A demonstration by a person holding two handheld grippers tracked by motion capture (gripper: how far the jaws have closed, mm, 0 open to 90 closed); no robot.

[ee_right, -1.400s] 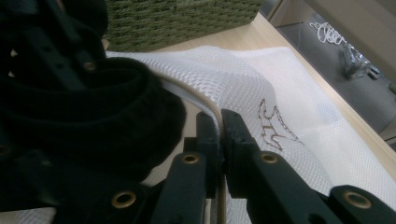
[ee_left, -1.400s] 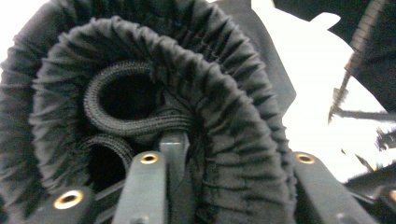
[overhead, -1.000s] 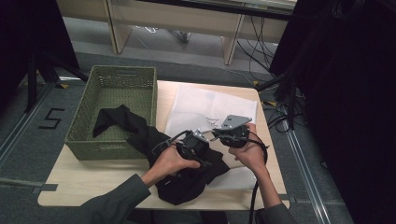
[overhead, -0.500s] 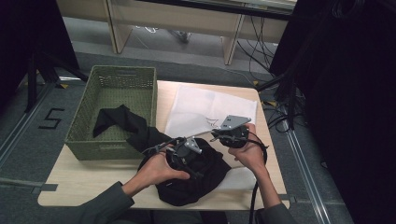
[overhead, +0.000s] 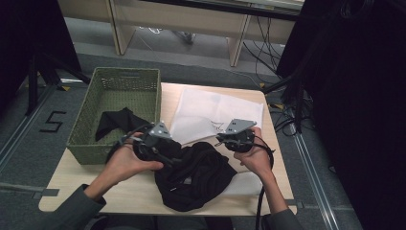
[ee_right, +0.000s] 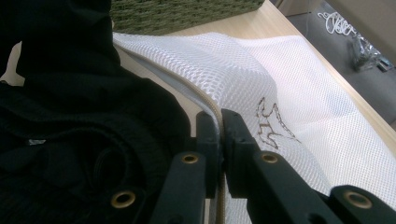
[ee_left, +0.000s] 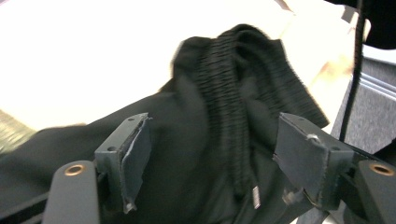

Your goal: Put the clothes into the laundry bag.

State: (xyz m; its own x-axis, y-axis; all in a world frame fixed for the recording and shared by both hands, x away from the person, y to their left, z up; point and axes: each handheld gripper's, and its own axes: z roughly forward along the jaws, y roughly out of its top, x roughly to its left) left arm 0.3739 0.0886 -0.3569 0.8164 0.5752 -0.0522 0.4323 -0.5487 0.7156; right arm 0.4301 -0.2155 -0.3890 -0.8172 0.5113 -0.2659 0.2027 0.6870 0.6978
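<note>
High view: the black garment (overhead: 196,175) lies heaped on the near middle of the table (overhead: 72,179), one end trailing left over the rim of the green basket (overhead: 91,129). To its right and behind it lies the white mesh bag (overhead: 210,112), its zipped edge pinched by the right gripper (overhead: 229,140), whose jaws are pressed together on it. The left gripper (overhead: 165,158) hovers over the garment's left side with jaws spread and nothing between the pads; the left gripper view shows the ribbed waistband (ee_left: 229,107) just ahead. To load the bag well, I judge the right hand should lift the edge so the mouth gapes, while the left bites the waistband's thick bunch, not a loose single layer.
</note>
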